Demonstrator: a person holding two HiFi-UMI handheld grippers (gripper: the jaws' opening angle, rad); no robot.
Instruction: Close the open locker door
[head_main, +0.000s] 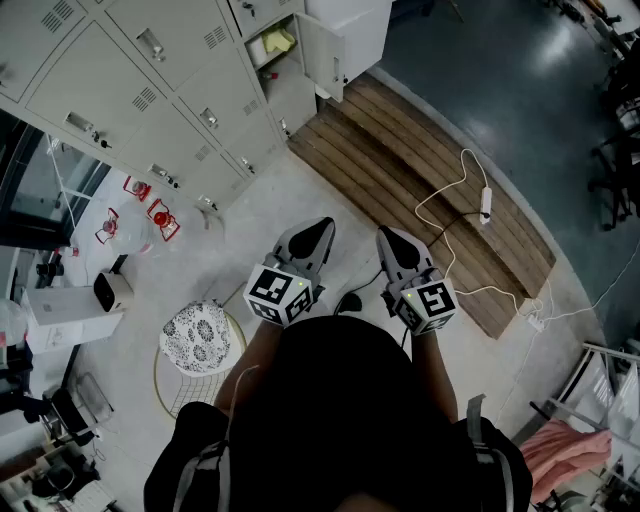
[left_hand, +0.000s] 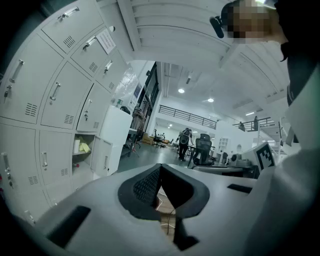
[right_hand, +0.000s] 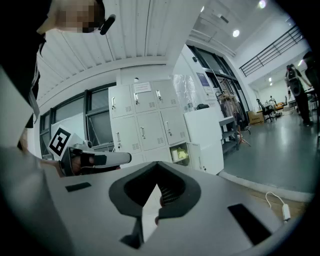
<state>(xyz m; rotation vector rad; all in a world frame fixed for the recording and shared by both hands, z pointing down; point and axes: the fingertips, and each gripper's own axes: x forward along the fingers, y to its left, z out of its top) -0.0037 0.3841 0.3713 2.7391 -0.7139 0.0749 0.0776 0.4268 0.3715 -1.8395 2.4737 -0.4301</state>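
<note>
Head view shows the open locker door (head_main: 322, 55) far from the person, at the top of the picture. It stands out from the grey lockers (head_main: 150, 70) beside its compartment (head_main: 272, 45), where something yellow lies. A wooden platform (head_main: 420, 190) lies between the person and the door.

The left gripper (head_main: 320, 228) and the right gripper (head_main: 388, 236) are held side by side in front of the body, well apart from the door. Each one has its jaws pressed together at the tips, and neither has anything between them.

I judge the door to be thin painted sheet metal: light, stiff, smooth and free to swing on its hinges. No grasp seems necessary. A push with closed tips on the outer face, near the free edge where the small handle sits, should turn it most easily. Close to the hinge side it would need more force, and the tips could slide on the paint.
</note>
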